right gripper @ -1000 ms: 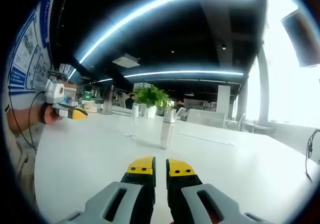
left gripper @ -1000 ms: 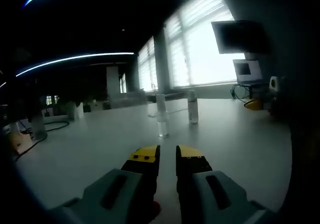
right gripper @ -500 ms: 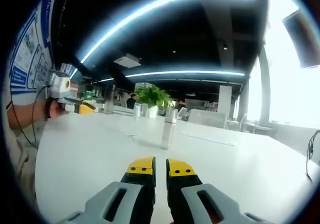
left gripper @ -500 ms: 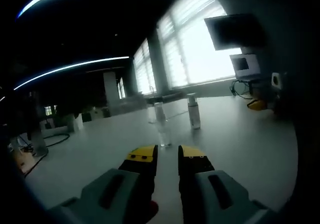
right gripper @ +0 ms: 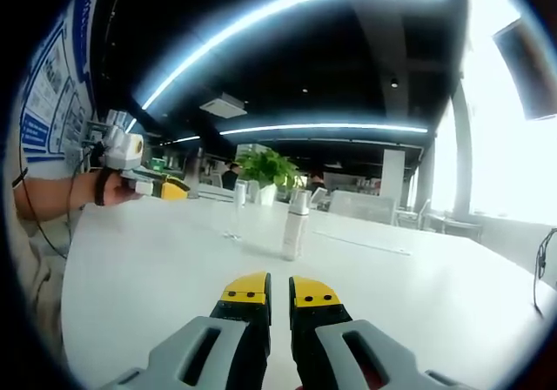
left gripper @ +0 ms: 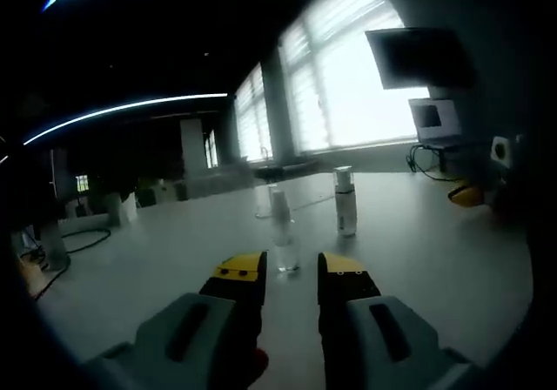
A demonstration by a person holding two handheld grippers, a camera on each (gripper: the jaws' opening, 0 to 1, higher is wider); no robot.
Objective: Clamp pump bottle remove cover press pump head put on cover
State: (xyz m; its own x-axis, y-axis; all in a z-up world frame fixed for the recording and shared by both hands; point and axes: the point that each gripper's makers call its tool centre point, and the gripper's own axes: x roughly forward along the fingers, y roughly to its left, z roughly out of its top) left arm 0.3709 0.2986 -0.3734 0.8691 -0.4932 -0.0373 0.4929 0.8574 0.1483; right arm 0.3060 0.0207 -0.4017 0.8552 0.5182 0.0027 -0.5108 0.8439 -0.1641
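Note:
A slim clear bottle (left gripper: pixel 283 231) with a clear cover stands on the white table (left gripper: pixel 418 251), just beyond my left gripper (left gripper: pixel 291 270). That gripper is open, its yellow-tipped jaws parted to either side of the bottle's base without touching it. A white bottle (left gripper: pixel 345 201) with a silvery top stands a little farther right. In the right gripper view, the clear bottle (right gripper: pixel 237 209) and the white bottle (right gripper: pixel 296 225) stand mid-table. The left gripper (right gripper: pixel 167 186), held by a hand (right gripper: pixel 111 186), comes in from the left. My right gripper (right gripper: pixel 279 292) hangs low over the table, shut and holding nothing.
A monitor (left gripper: pixel 416 57) hangs by bright windows at the right, with a small screen (left gripper: pixel 435 118) and cables below it. A yellow object (left gripper: pixel 470 195) lies near the table's right edge. A potted plant (right gripper: pixel 264 168) stands behind the bottles. A black cable (right gripper: pixel 543 264) hangs at the right.
My left gripper has closed in on the clear bottle and its jaws have spread wider. In the right gripper view it has moved right toward the bottles. The right gripper has stayed put.

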